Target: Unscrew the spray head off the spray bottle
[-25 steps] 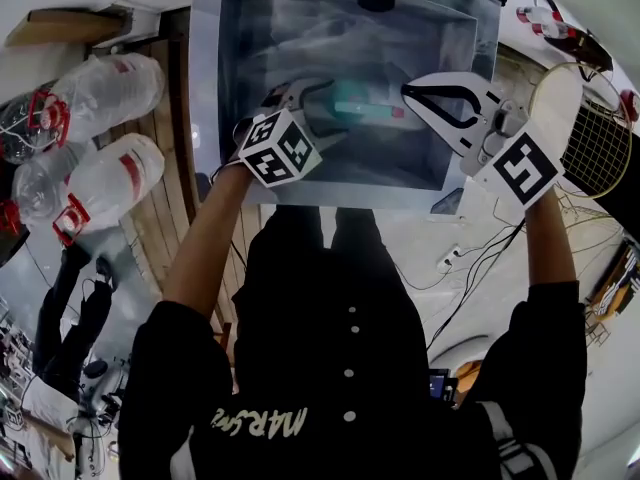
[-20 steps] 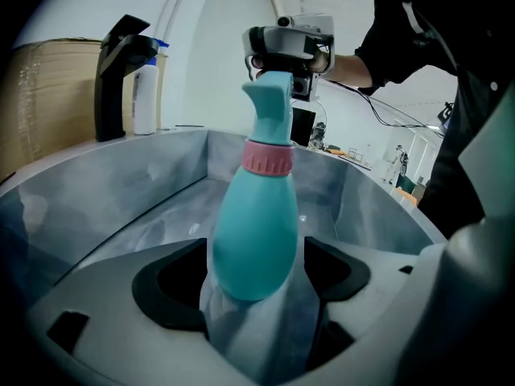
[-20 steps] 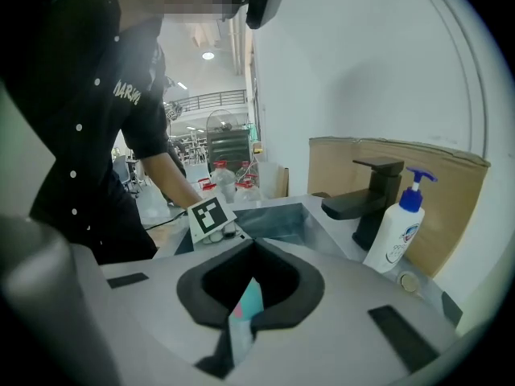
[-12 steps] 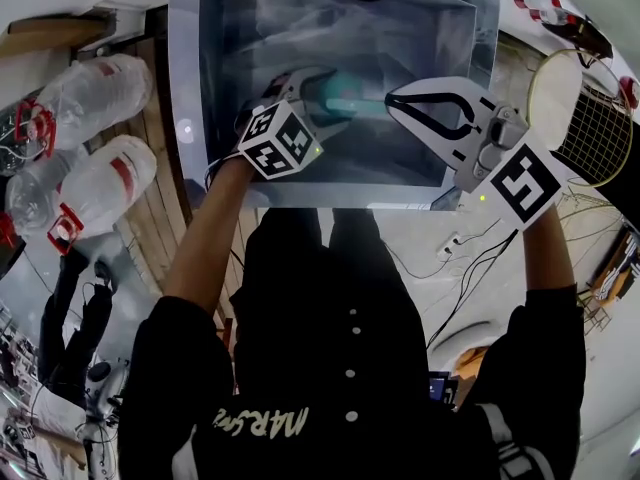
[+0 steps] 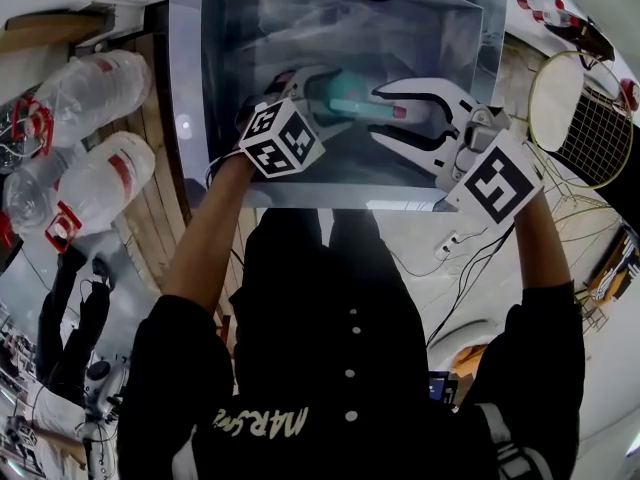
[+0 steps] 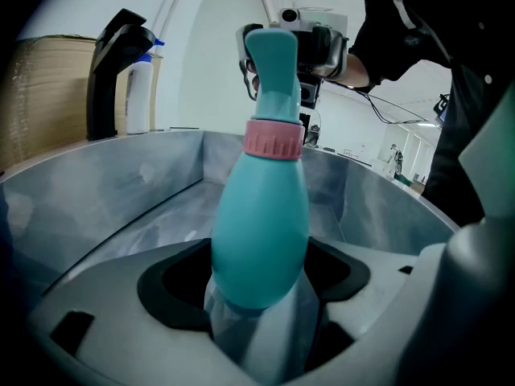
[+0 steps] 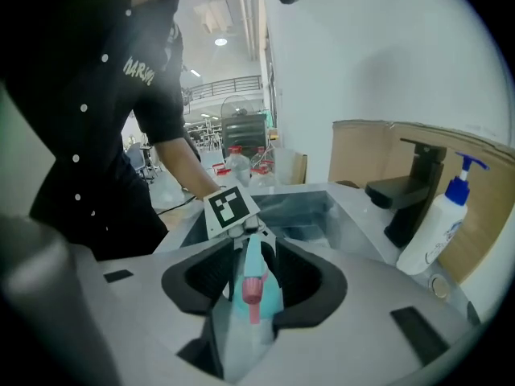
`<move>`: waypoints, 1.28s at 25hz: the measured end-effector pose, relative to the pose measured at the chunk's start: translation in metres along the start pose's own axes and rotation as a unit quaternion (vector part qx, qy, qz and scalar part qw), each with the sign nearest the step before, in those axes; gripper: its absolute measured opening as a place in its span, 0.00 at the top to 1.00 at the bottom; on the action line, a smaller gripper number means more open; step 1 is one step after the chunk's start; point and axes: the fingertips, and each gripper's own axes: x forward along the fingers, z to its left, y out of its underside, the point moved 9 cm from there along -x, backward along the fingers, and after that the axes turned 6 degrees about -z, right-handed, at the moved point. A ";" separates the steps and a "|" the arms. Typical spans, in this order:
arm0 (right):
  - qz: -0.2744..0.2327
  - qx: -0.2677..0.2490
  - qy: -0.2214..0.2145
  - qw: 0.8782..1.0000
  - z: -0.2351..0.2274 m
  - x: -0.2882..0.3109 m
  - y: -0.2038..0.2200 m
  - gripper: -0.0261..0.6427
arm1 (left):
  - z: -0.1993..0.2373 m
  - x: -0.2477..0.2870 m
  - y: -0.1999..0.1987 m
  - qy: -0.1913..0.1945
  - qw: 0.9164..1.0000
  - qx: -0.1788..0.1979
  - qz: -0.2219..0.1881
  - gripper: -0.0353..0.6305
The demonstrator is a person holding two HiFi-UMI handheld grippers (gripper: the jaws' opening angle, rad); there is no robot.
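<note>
Over the steel sink (image 5: 186, 88) we go, and the left claw (image 5: 318, 90) is clamped tight on the teal spray bottle (image 5: 340, 96), gripping it round the fat lower body and holding it above the basin, tipped over with its top pointing at the other claw. The left gripper view shows it well: the bottle (image 6: 259, 232) rises out of the jaws of the left claw (image 6: 261, 320), a pink collar (image 6: 273, 139) rings the neck, and the teal spray head (image 6: 272, 63) sits on top, still screwed on. Now the right claw (image 5: 385, 115): its jaws have just been opening and they stand apart, one on each side of the spray head, with that head between them. In the right gripper view the pink collar (image 7: 254, 289) and the teal head sit right in the gap of the right claw (image 7: 245, 328), but I see no firm pinch on it. Both marker cubes face up at the head camera, the left one (image 5: 283, 140) and the right one (image 5: 497, 183). At the back of the sink stands a black faucet (image 7: 410, 187), with a white pump bottle (image 7: 438, 223) beside it on the counter (image 7: 475, 312). Off to the left, big clear plastic bottles (image 5: 100, 88) lie on the floor.
</note>
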 end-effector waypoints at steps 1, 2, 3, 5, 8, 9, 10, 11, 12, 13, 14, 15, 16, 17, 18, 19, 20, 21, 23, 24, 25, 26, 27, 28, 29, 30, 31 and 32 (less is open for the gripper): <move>0.006 -0.004 -0.001 1.000 0.000 0.005 0.004 0.69 | 0.000 0.000 0.000 0.000 1.000 0.000 0.000 0.39; 0.012 -0.008 -0.002 1.000 0.000 0.009 0.008 0.69 | 0.000 0.000 0.000 0.000 1.000 0.000 0.000 0.39; 0.019 -0.013 -0.005 1.000 0.000 0.014 0.011 0.69 | 0.001 0.000 0.000 0.000 1.000 0.001 -0.001 0.39; 0.028 -0.020 -0.010 0.999 0.000 0.022 0.017 0.68 | 0.001 0.000 0.000 0.000 1.000 0.001 0.000 0.39; 0.029 -0.022 -0.008 0.999 -0.002 0.033 0.024 0.68 | 0.002 0.001 -0.001 0.001 1.000 0.001 0.002 0.39; 0.029 -0.020 -0.007 0.999 -0.002 0.036 0.026 0.68 | 0.002 0.002 -0.001 0.001 1.000 0.001 0.002 0.39; 0.031 -0.018 -0.007 0.999 -0.003 0.039 0.028 0.68 | 0.002 0.002 -0.001 0.001 1.000 0.001 0.002 0.39; 0.033 -0.019 -0.007 0.999 -0.004 0.041 0.030 0.68 | 0.002 0.002 -0.001 0.001 1.000 0.001 0.003 0.39; 0.033 -0.022 -0.006 0.999 -0.004 0.043 0.031 0.68 | 0.002 0.002 -0.001 0.001 1.000 0.001 0.003 0.39; 0.033 -0.024 -0.007 0.999 -0.004 0.045 0.032 0.68 | 0.002 0.002 -0.001 0.001 1.000 0.001 0.004 0.39; 0.033 -0.025 -0.008 0.999 -0.004 0.046 0.034 0.69 | 0.002 0.002 -0.002 0.001 1.000 0.002 0.004 0.39; 0.032 -0.025 -0.010 0.999 -0.004 0.047 0.035 0.71 | 0.001 0.002 -0.002 0.001 1.000 0.002 0.004 0.39; 0.032 -0.025 -0.012 0.999 -0.003 0.047 0.036 0.72 | 0.001 0.002 -0.002 0.001 1.000 0.003 0.004 0.39; 0.031 -0.026 -0.015 0.999 -0.004 0.048 0.036 0.73 | 0.001 0.002 -0.001 0.002 1.000 0.003 0.004 0.39; 0.029 -0.027 -0.018 0.999 -0.004 0.048 0.036 0.73 | 0.001 0.001 -0.001 0.002 1.000 0.003 0.004 0.39; 0.028 -0.029 -0.021 0.999 -0.004 0.048 0.036 0.73 | 0.001 0.001 -0.001 0.002 1.000 0.003 0.004 0.39; 0.028 -0.031 -0.023 0.999 -0.005 0.048 0.036 0.73 | 0.001 0.001 -0.001 0.002 1.000 0.003 0.004 0.39; 0.028 -0.035 -0.026 0.999 -0.005 0.048 0.036 0.73 | 0.001 0.001 -0.001 0.001 1.000 0.003 0.004 0.39; 0.024 -0.043 -0.034 0.998 -0.006 0.047 0.037 0.73 | 0.002 0.001 -0.001 0.001 1.000 0.004 0.003 0.39; 0.021 -0.048 -0.042 0.998 -0.007 0.047 0.037 0.73 | 0.002 0.002 -0.001 0.002 1.000 0.006 0.004 0.39; 0.018 -0.053 -0.053 0.997 -0.007 0.047 0.038 0.74 | 0.001 0.002 -0.001 0.006 1.000 0.010 0.005 0.39; 0.015 -0.060 -0.067 0.996 -0.007 0.046 0.039 0.74 | 0.000 0.003 -0.001 0.013 1.000 0.017 0.007 0.39; 0.012 -0.068 -0.082 0.994 -0.006 0.046 0.039 0.74 | -0.002 0.004 -0.002 0.020 0.999 0.024 0.009 0.39; 0.009 -0.076 -0.095 0.993 -0.004 0.046 0.040 0.74 | -0.004 0.005 -0.002 0.026 0.999 0.032 0.011 0.39; 0.006 -0.080 -0.105 0.991 -0.004 0.045 0.040 0.74 | -0.006 0.005 -0.002 0.030 0.999 0.036 0.012 0.39; 0.004 -0.080 -0.111 0.991 -0.004 0.046 0.041 0.74 | -0.006 0.005 -0.002 0.033 0.999 0.037 0.012 0.39; 0.002 -0.078 -0.113 0.991 -0.005 0.046 0.041 0.74 | -0.006 0.005 -0.002 0.034 0.999 0.035 0.012 0.39; 0.000 -0.073 -0.113 0.991 -0.005 0.046 0.042 0.74 | -0.006 0.005 -0.001 0.035 0.999 0.032 0.011 0.39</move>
